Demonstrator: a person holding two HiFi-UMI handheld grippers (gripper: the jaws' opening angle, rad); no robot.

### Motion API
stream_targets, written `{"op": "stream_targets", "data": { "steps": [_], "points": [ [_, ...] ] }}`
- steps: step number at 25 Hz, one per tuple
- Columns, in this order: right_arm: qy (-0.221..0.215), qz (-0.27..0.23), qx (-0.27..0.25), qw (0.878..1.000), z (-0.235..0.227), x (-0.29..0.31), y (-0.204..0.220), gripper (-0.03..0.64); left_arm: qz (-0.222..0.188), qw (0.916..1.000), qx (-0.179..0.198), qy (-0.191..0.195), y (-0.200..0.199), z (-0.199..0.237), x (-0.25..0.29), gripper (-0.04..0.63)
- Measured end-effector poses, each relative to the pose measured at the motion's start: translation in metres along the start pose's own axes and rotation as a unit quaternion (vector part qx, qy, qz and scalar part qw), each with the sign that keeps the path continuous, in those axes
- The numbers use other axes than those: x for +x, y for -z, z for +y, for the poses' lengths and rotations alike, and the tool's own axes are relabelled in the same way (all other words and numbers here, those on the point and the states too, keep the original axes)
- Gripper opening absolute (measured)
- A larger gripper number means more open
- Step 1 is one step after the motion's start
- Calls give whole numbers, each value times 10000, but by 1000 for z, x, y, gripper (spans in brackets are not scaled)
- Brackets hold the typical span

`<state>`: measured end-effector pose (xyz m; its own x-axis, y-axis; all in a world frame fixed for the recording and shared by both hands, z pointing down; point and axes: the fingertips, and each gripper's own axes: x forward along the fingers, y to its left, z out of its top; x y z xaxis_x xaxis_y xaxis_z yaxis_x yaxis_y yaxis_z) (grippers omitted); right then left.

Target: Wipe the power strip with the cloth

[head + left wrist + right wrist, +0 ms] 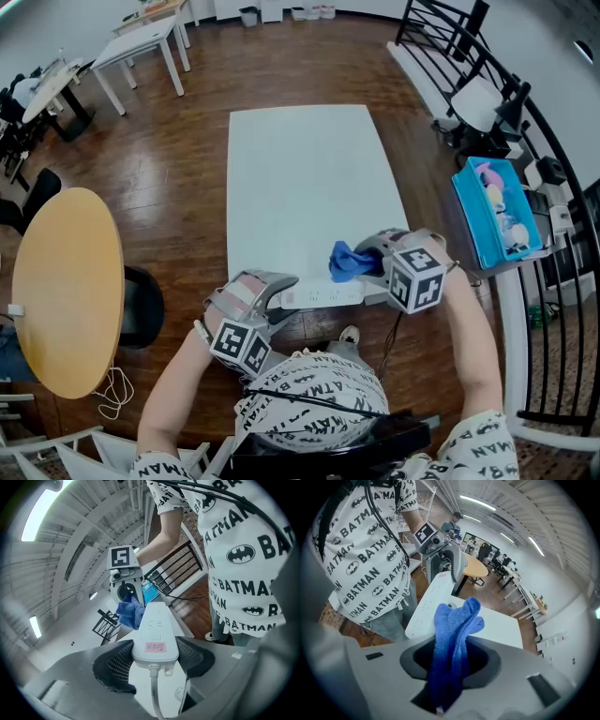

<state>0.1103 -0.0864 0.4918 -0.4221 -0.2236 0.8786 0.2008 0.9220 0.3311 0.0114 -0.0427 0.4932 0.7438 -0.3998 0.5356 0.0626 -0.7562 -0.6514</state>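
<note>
My left gripper (pixel 154 656) is shut on the cable end of a white power strip (pixel 155 632), which it holds off the table near the front edge (pixel 323 295). The strip carries a pink label by its cable. My right gripper (pixel 454 667) is shut on a blue cloth (pixel 454 634). In the head view the cloth (pixel 352 262) bunches at the strip's far end, in front of the right gripper (pixel 375 265), touching or just above the strip. The left gripper (pixel 277 295) grips the strip's left end.
A white rectangular table (pixel 305 178) lies ahead. A round wooden table (pixel 66 286) stands at the left and a blue bin (pixel 495 211) of items at the right beside a black railing (pixel 553 141). The strip's cable hangs towards me.
</note>
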Motion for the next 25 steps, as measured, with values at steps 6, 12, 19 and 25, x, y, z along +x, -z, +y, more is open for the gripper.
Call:
{"op": "stream_targets", "data": {
  "steps": [6, 12, 19, 25],
  "points": [
    [233, 115, 439, 9987, 1, -12, 32, 137, -1, 9994, -317, -163, 11, 5, -7, 282],
    [873, -429, 1409, 9852, -11, -21, 37, 137, -177, 9886, -1392, -538, 19, 15, -10, 282],
    [1377, -630, 1925, 9695, -15, -20, 43, 137, -121, 9783, -1858, -907, 27, 26, -6, 282],
    [1796, -681, 2558, 9474, -23, -11, 43, 137, -7, 9679, -2234, -1154, 35, 37, -2, 282]
  ]
}}
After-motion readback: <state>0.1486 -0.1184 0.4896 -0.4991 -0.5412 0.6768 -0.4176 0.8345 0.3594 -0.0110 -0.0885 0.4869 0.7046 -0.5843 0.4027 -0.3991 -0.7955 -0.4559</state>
